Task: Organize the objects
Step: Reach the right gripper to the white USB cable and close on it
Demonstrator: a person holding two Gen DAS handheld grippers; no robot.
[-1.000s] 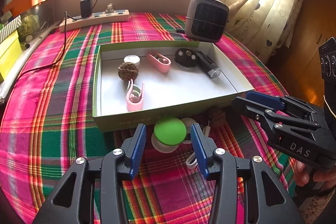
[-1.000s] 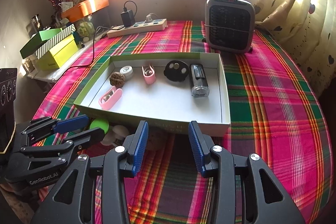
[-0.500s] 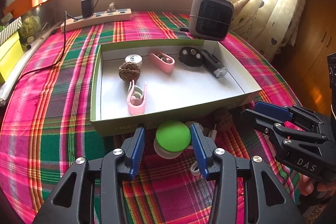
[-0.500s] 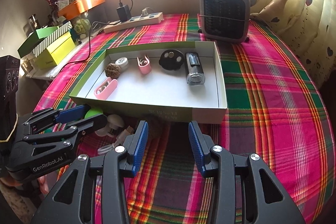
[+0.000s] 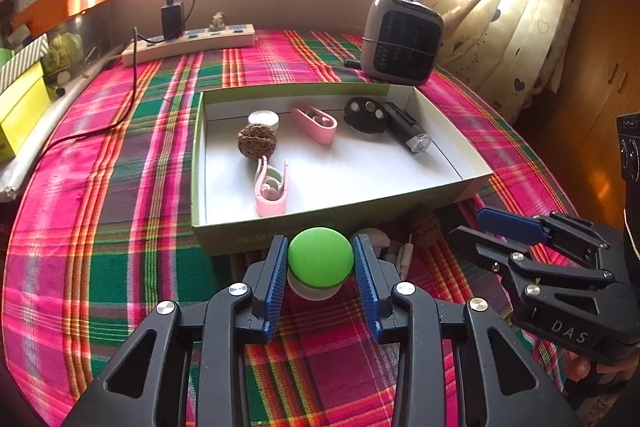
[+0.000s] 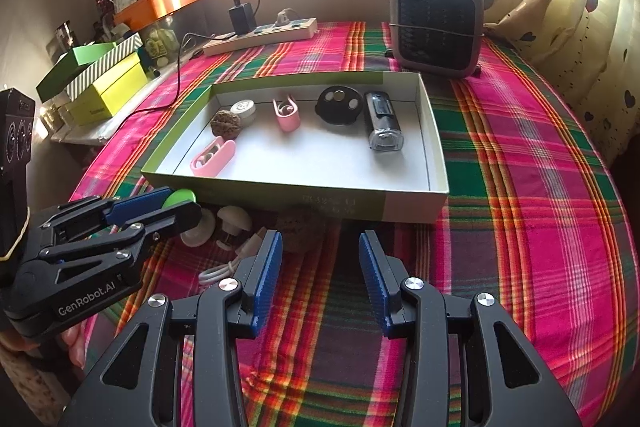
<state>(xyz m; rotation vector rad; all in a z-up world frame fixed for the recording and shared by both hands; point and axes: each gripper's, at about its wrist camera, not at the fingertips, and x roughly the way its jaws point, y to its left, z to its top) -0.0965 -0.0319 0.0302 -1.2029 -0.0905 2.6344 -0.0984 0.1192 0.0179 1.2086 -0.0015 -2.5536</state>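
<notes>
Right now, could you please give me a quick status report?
Left gripper shut on round green-capped case. Right gripper open, empty. Green cardboard tray directly ahead.

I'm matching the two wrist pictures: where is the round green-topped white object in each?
Left wrist: round green-topped white object at bottom centre, between the left tool's fingers.
Right wrist: at the left edge, mostly hidden by that tool.
Shared landmark: green-rimmed cardboard tray just behind it.

Plaid-clothed table (image 6: 520, 155); on it: box (image 6: 360, 203), heater (image 6: 436, 23), power strip (image 6: 260, 37).
</notes>
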